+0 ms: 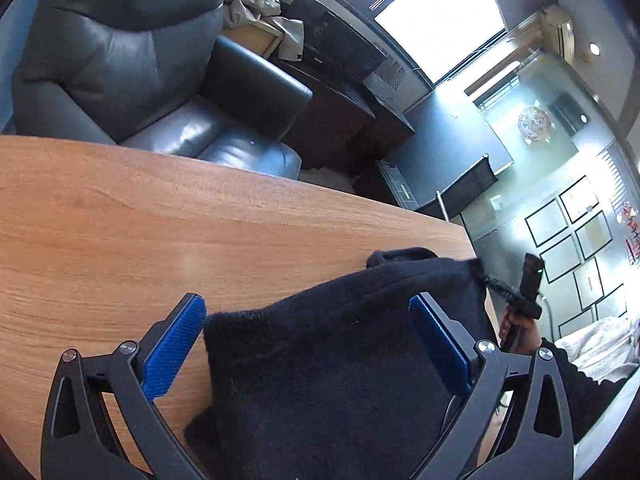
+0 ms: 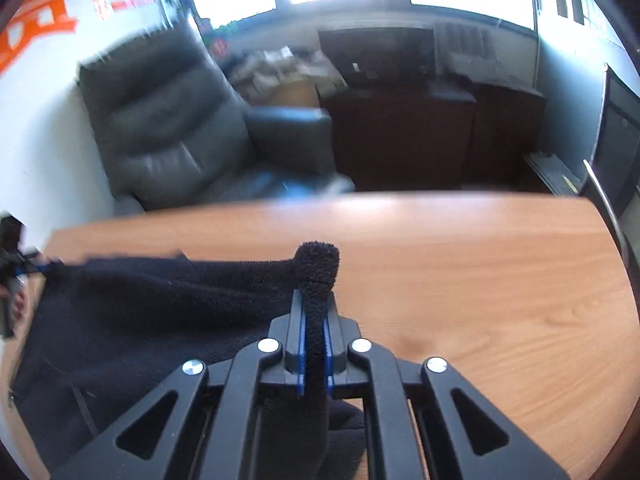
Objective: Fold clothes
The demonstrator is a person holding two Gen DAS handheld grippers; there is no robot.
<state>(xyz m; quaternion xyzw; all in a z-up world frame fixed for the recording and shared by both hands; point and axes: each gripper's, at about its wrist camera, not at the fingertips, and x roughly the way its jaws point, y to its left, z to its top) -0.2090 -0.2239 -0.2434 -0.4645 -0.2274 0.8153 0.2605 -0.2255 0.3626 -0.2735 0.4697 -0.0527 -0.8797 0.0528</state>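
A black fleece garment (image 1: pixel 332 368) lies partly on the wooden table (image 1: pixel 160 220). My left gripper (image 1: pixel 308 304) is open, and the cloth's near edge runs between its blue pads (image 1: pixel 176 344) without being pinched. At the garment's far right corner, a hand holds my right gripper (image 1: pixel 520 292). In the right wrist view, my right gripper (image 2: pixel 315 320) is shut on a rolled fold of the black fleece garment (image 2: pixel 318 272), which stretches left across the table (image 2: pixel 480 280) toward the left gripper (image 2: pixel 14 276) at the frame's edge.
A grey leather armchair (image 1: pixel 140 80) (image 2: pixel 168 128) stands just beyond the table's far edge. Dark wooden cabinets (image 1: pixel 340 100) (image 2: pixel 400 132) sit under the windows, with crumpled beige cloth (image 1: pixel 256 8) beside the chair. A sleeve and hand (image 1: pixel 524 336) are at the right.
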